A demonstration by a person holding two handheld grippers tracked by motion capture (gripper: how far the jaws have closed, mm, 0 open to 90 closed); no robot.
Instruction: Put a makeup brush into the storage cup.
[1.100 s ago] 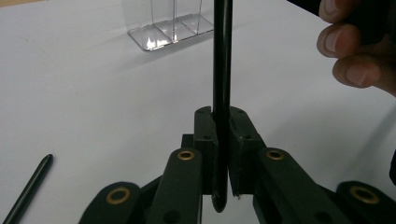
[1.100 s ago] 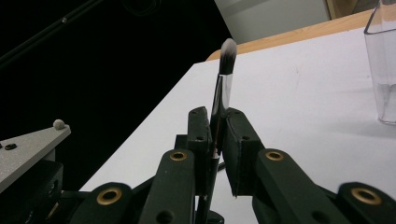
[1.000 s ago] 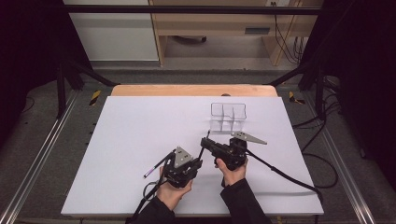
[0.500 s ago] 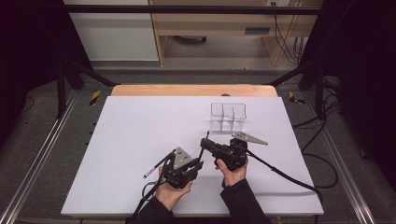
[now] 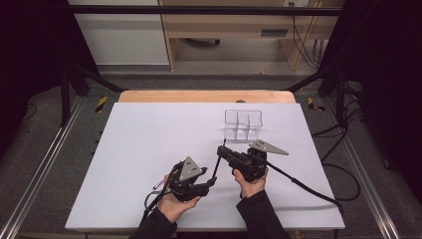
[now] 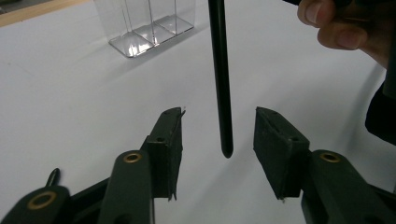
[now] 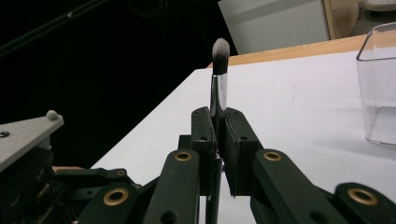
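A makeup brush with a thin black handle, silver ferrule and grey-white bristles is clamped in my right gripper, which is shut on it just below the ferrule. The handle's lower end hangs between the jaws of my left gripper. Those jaws stand open and apart from the handle on both sides. A clear divided organizer stands upright and empty on the white table, just beyond the right gripper.
A thin purple stick lies on the table just left of the left hand. The wooden far edge borders the white surface. A black cable trails from the right gripper toward the table's right front corner.
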